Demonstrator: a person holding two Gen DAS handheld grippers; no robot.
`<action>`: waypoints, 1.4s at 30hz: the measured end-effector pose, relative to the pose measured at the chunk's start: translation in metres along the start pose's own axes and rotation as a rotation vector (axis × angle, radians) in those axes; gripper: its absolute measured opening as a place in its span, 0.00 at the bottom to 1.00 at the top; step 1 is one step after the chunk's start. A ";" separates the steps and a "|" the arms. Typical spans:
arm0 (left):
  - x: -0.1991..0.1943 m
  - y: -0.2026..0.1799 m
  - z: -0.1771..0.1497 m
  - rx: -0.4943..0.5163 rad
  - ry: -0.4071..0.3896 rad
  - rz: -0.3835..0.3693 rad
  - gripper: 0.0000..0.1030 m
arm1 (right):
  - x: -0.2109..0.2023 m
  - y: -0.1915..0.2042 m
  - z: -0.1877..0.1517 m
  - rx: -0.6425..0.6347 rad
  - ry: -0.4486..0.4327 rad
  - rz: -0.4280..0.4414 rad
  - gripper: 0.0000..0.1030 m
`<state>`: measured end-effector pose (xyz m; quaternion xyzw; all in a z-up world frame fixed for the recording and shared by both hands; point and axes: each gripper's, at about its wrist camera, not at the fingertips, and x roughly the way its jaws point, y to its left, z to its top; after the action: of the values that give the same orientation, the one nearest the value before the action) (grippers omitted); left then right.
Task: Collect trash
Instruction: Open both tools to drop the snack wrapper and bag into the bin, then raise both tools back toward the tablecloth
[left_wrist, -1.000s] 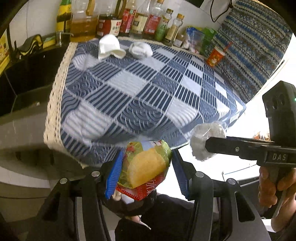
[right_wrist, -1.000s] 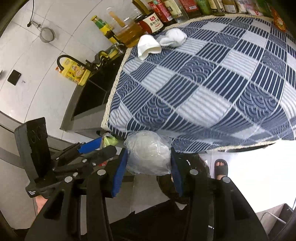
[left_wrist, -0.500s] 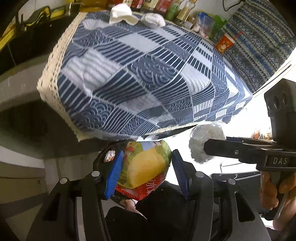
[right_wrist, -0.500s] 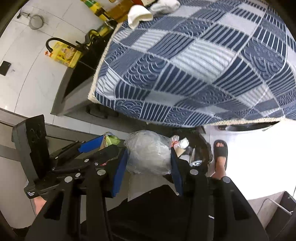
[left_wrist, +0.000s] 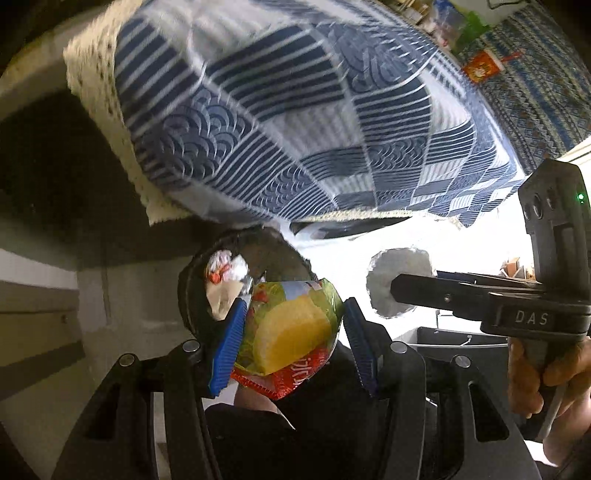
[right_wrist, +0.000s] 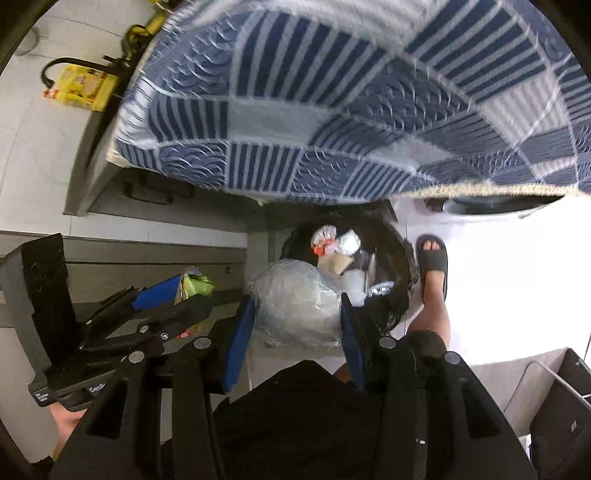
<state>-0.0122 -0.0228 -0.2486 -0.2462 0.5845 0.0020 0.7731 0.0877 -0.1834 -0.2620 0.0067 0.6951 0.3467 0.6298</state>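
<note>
Both grippers clamped on trash, held above the black bin just past the table edge

Left gripper (left_wrist: 291, 332) pads squeezed on a crumpled green-yellow snack bag (left_wrist: 288, 328); right gripper (right_wrist: 295, 321) pads squeezed on a wadded clear plastic ball (right_wrist: 295, 302), right of the left one. Black trash bin (right_wrist: 391, 266) sits on the floor under the near edge of the blue checked tablecloth (right_wrist: 332, 110), wrappers already in it. Sandaled foot (right_wrist: 432, 258) just right of the bin

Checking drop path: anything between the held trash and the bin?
Nothing visible. The snack wrapper and the crumpled plastic wad hang over the open black trash bin; the tablecloth edge hangs behind it.
</note>
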 end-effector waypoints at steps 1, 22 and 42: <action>0.006 0.003 -0.002 -0.009 0.013 0.001 0.50 | 0.006 -0.002 0.001 0.003 0.012 -0.006 0.45; 0.093 0.052 -0.005 -0.081 0.203 0.055 0.52 | 0.103 -0.026 0.023 0.051 0.172 -0.070 0.47; 0.083 0.075 -0.007 -0.102 0.198 0.111 0.80 | 0.079 -0.017 0.029 0.083 0.119 -0.156 0.69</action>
<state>-0.0144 0.0165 -0.3540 -0.2513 0.6698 0.0501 0.6969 0.1043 -0.1473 -0.3379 -0.0417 0.7434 0.2675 0.6116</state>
